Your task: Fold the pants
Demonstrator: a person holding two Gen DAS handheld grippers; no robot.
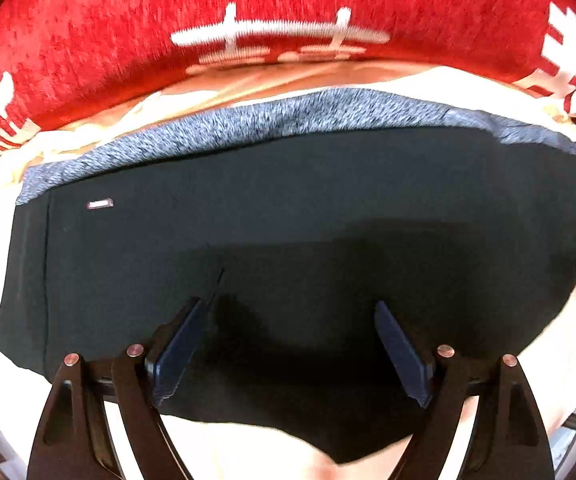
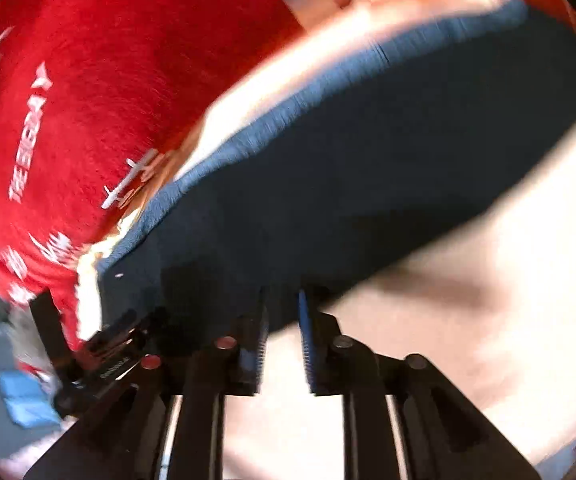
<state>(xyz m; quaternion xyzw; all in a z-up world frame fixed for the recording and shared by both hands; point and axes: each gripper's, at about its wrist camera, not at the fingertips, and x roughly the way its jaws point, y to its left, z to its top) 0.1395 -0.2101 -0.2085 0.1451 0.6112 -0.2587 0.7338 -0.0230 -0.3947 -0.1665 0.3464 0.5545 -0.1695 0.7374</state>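
Pants (image 1: 288,208) under wide-open left hand-held gripper (image 1: 289,310) (nothing gripped)

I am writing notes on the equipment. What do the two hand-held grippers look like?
The left hand-held gripper has glossy black linkage arms with triangular cut-outs, round silver-pink rivets, and flat dark-blue ribbed pads. The right hand-held gripper looks the same: black arms, round rivets, blue ribbed pads. No cables, sleeves or hands show.

Pants (image 1: 288,208) flat on sheet (image 1: 559,320) | waistband (image 1: 272,124) at 12 o'clock edge | blanket (image 1: 128,40) behind, 12 o'clock | left gripper (image 1: 291,344) over pants at 6 o'clock | right gripper (image 2: 284,340) at pants' 6 o'clock edge
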